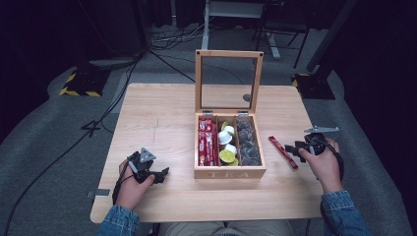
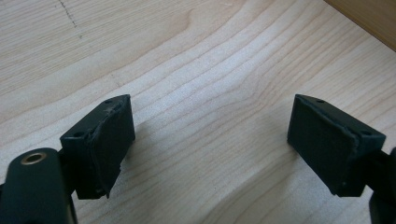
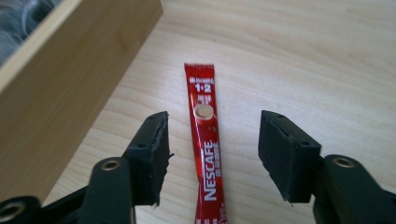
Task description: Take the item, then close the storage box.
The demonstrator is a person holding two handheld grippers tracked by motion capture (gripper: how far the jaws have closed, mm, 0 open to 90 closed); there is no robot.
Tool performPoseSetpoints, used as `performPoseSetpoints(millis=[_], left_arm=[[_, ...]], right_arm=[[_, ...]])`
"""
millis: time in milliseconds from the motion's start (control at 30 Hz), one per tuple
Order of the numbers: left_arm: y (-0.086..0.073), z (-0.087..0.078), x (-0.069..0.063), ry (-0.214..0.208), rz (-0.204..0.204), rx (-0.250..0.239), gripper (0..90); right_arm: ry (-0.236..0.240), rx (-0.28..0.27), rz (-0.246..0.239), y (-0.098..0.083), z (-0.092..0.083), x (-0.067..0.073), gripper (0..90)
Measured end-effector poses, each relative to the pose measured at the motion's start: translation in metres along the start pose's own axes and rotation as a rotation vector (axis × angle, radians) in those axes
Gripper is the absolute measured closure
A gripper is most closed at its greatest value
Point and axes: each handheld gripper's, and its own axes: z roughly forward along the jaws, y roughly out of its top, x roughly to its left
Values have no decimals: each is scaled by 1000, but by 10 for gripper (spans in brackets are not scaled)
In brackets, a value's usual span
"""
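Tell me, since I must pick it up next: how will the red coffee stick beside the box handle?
The coffee stick looks thin and glossy, so probably light, a bit floppy, and slippery between the pads. It lies flat on the table, so it should slide rather than roll.

Bare tabletop is lying open across the left half of the high view, giving free passage from the left gripper up to the far edge. At frame centre the wooden tea box is blocking the way, its raised lid standing upright behind it. Right of the box, a narrow lane is running to the table edge; the red coffee stick is lying in it, between the right gripper's parted jaws, with the box wall just beside them.
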Motion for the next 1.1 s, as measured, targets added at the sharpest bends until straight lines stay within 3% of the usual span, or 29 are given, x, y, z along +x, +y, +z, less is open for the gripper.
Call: performPoseSetpoints(millis=[300,500,1100], left_arm=[[2,1,0,2,0,3,150],[2,2,0,5,-1,3,150],[2,2,0,9,-6,2,150]], right_arm=[[22,-115,-40,9,-15,11,417],[53,-201,-61,28,-30,15,416],[94,-294,-156,100,-55,28,414]])
